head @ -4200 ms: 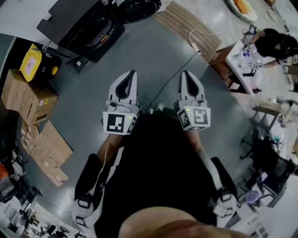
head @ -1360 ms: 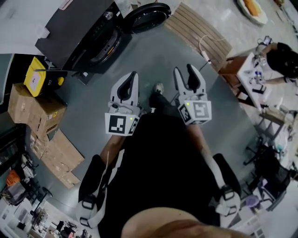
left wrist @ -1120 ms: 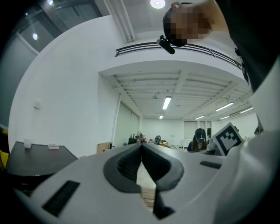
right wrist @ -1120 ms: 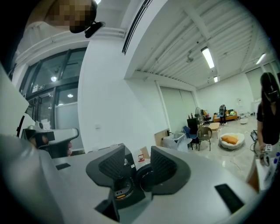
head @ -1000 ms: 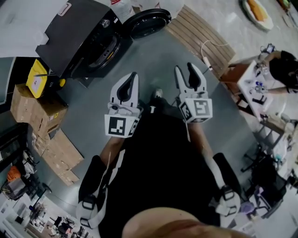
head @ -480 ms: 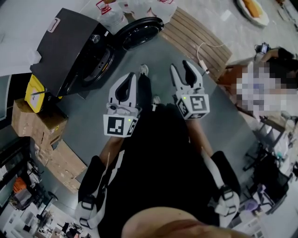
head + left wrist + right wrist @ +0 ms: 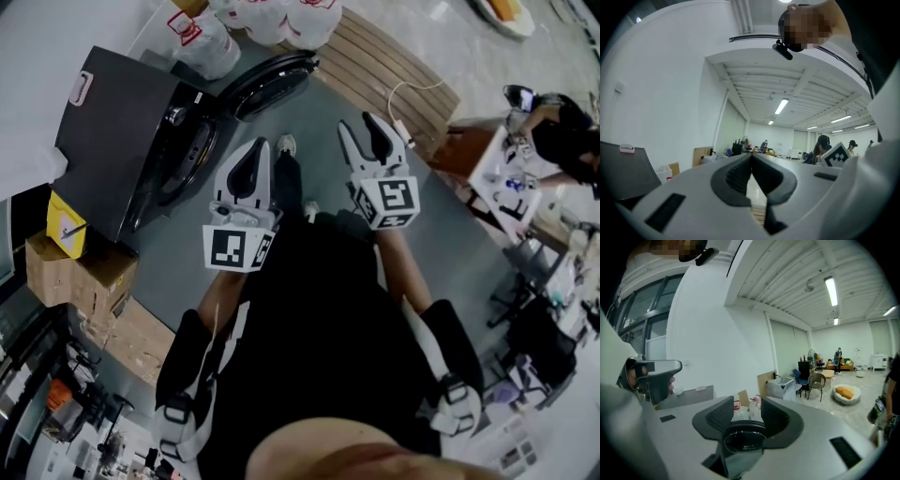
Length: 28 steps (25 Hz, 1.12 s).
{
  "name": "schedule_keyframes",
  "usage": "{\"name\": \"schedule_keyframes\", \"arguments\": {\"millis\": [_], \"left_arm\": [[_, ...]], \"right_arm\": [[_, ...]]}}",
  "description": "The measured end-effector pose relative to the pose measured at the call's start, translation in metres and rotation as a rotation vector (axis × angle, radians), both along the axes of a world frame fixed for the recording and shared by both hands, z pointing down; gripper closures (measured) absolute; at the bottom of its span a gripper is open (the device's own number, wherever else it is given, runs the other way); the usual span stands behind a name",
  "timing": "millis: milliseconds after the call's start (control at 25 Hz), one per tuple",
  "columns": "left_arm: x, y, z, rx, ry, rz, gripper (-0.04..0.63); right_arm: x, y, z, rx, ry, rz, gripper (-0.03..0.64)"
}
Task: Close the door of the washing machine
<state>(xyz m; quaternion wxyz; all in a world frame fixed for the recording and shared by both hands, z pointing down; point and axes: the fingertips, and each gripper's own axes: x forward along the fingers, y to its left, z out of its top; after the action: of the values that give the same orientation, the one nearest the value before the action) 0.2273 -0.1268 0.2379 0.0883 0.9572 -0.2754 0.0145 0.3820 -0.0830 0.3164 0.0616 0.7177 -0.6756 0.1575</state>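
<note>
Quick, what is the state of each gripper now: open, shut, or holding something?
Left gripper: shut, jaws together, nothing between them.
Right gripper: open, jaws apart, holding nothing.

The grey floor carried a black washing machine whose round door stood swung open. A slatted wooden platform lay just beside the door, white bags stood near it, and cardboard boxes sat at the machine's other side.
</note>
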Motion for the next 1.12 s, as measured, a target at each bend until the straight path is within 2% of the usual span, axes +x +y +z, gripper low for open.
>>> {"name": "schedule_keyframes", "arguments": {"millis": [320,440,640,880,1120], "left_arm": [[0.039,-0.085,0.025,-0.065,-0.031,0.039,0.589],[0.047,-0.112,0.035,-0.075,-0.037,0.048,0.589],[0.063,-0.149,0.056,-0.109,-0.038,0.052,0.589],[0.066,-0.175,0.071,-0.171,-0.033,0.045,0.589],[0.074,-0.197,0.099,-0.199,-0.049,0.051,0.589]], "right_arm": [[0.049,-0.091,0.074,-0.18,0.057,-0.028,0.442],[0.056,-0.127,0.097,-0.22,0.084,-0.068,0.442],[0.067,-0.173,0.157,-0.343,0.124,-0.204,0.443],[0.068,-0.19,0.238,-0.538,0.142,-0.368,0.443],[0.087,-0.215,0.3,-0.628,0.267,-0.497,0.443]]}}
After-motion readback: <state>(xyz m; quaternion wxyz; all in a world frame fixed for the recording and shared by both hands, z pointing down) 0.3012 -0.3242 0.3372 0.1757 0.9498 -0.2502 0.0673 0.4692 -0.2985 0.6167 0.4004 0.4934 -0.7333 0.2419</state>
